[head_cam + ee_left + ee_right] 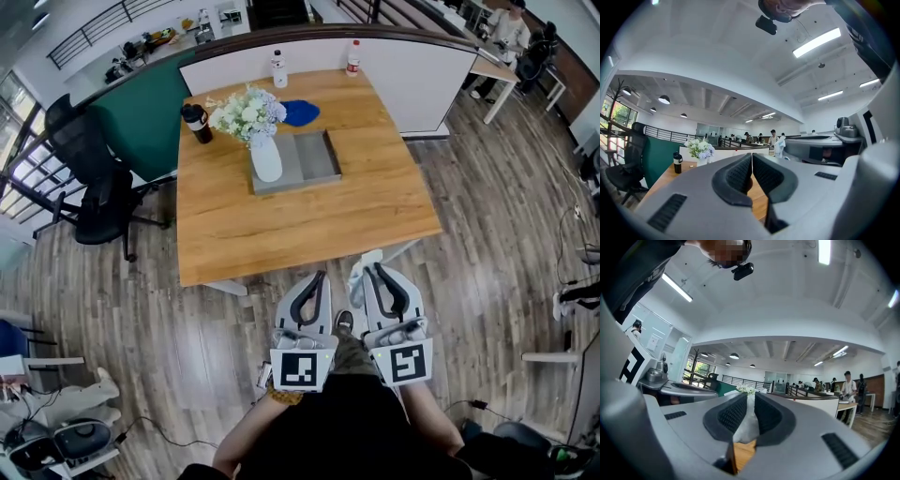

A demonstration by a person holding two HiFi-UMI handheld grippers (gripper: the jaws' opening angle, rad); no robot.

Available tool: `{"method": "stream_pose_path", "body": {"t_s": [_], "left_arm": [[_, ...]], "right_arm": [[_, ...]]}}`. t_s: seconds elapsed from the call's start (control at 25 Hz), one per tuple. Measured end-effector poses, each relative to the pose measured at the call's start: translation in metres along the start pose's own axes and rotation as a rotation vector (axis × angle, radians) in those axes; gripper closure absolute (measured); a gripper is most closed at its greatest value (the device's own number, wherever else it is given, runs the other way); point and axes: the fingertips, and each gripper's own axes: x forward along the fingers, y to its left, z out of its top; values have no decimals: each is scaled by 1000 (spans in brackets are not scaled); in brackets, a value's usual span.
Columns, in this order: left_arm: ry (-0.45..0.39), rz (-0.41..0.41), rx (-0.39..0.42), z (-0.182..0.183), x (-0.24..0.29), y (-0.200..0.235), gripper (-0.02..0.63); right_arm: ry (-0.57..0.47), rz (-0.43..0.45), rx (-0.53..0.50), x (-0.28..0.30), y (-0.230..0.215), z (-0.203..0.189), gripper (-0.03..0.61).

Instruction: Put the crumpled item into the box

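Observation:
A white crumpled item (pixel 748 426) is pinched between the pads of my right gripper (pixel 751 400), which is shut on it. In the head view this gripper (pixel 374 270) is level at the wooden table's (pixel 281 225) near edge, and the crumpled item (pixel 360 272) sticks out at its tip. The item (pixel 780 146) also shows in the left gripper view. My left gripper (pixel 319 277) is beside the right one, its jaws (pixel 751 157) shut with nothing between them. The shallow grey box (pixel 314 157) lies mid-table, well beyond both grippers.
A white vase (pixel 265 157) of flowers (pixel 248 112) stands at the box's left part. Behind it lie a blue item (pixel 300 112) and a black bottle (pixel 196 122); two small bottles (pixel 278 68) stand at the far edge. A black office chair (pixel 89 187) is left of the table.

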Motion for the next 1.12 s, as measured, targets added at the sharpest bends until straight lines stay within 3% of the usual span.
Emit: {"method": "stream_pose_path", "body": {"t_s": [0.4, 0.8, 0.92, 1.12], "left_arm": [[35, -25, 52, -8, 64, -36, 588], [69, -64, 81, -16, 109, -77, 588], [71, -75, 90, -18, 119, -89, 588], [71, -100, 98, -22, 130, -104, 588]], "right_arm": [[-26, -17, 54, 18, -72, -14, 525], [14, -59, 90, 7, -135, -45, 525], [-52, -64, 71, 4, -148, -35, 525], [-19, -53, 80, 2, -163, -50, 525]]}}
